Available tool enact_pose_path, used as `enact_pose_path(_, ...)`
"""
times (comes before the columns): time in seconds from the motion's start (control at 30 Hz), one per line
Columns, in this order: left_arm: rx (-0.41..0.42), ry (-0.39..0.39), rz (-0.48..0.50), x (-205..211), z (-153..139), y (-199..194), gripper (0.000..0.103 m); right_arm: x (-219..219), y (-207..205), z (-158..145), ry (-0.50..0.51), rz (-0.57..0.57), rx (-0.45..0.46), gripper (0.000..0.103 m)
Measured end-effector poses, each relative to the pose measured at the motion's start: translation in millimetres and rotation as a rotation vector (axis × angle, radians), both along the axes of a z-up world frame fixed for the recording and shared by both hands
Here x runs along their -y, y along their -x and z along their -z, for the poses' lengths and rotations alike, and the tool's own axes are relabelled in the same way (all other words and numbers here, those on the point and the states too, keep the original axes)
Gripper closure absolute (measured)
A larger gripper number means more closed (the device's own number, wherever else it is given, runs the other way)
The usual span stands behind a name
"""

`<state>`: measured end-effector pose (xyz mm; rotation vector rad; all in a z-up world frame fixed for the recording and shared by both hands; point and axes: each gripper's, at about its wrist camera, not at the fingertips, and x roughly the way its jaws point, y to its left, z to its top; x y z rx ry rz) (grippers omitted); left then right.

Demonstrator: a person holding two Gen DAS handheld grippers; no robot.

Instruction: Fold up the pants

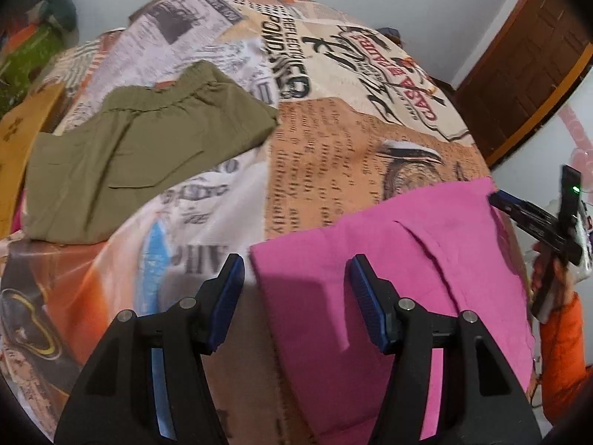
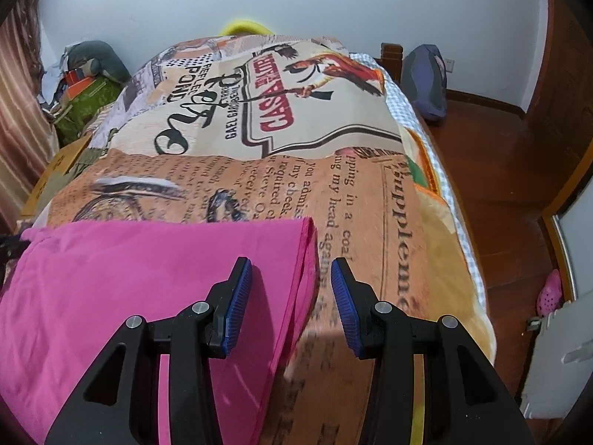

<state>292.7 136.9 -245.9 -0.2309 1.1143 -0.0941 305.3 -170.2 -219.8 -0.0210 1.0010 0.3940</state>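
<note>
Your pink pants (image 2: 155,282) lie on the near end of the bed (image 2: 370,230), partly folded. Both grippers, left (image 1: 296,298) and right (image 2: 292,302), hover released over its edges. More folds look needed.

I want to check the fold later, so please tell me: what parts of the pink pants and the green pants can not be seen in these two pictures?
- Pink pants: near end cut off by the bottom edge and hidden behind the left gripper, left wrist view.
- Pink pants' left part runs past the frame edge, right wrist view; right gripper covers some.
- Green pants: blurred, lower end hidden over the bedspread's curve, left wrist view.
</note>
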Motion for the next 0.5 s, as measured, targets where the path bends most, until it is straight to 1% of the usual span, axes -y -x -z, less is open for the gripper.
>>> enact_pose_path(0.1,-0.003,-0.02,0.02,6,1,-3,0.044,-2,-7,6,-0.009,-0.009,-0.005,0.062)
enact_pose_path(0.17,-0.006,-0.023,0.023,8,2,-5,0.044,-4,-8,7,-0.022,-0.02,0.0,0.059)
enact_pose_path(0.23,-0.003,-0.015,0.017,7,2,-6,0.044,-6,-9,6,-0.026,-0.038,0.006,0.065)
enact_pose_path(0.27,0.002,-0.012,0.012,5,1,-6,0.046,-7,-8,6,-0.026,-0.052,0.012,0.07)
enact_pose_path(0.3,0.005,-0.008,0.008,4,1,-6,0.049,-9,-7,6,-0.021,-0.059,0.016,0.078)
enact_pose_path(0.33,0.007,-0.001,0.004,3,0,-6,0.051,-10,-7,6,-0.01,-0.062,0.023,0.084)
enact_pose_path(0.37,0.008,0.017,-0.001,0,0,-6,0.054,-11,-8,6,-0.006,-0.066,0.026,0.093)
enact_pose_path(0.5,0.008,0.068,-0.012,-7,-2,-5,0.056,-12,-10,6,-0.004,-0.075,0.033,0.095)
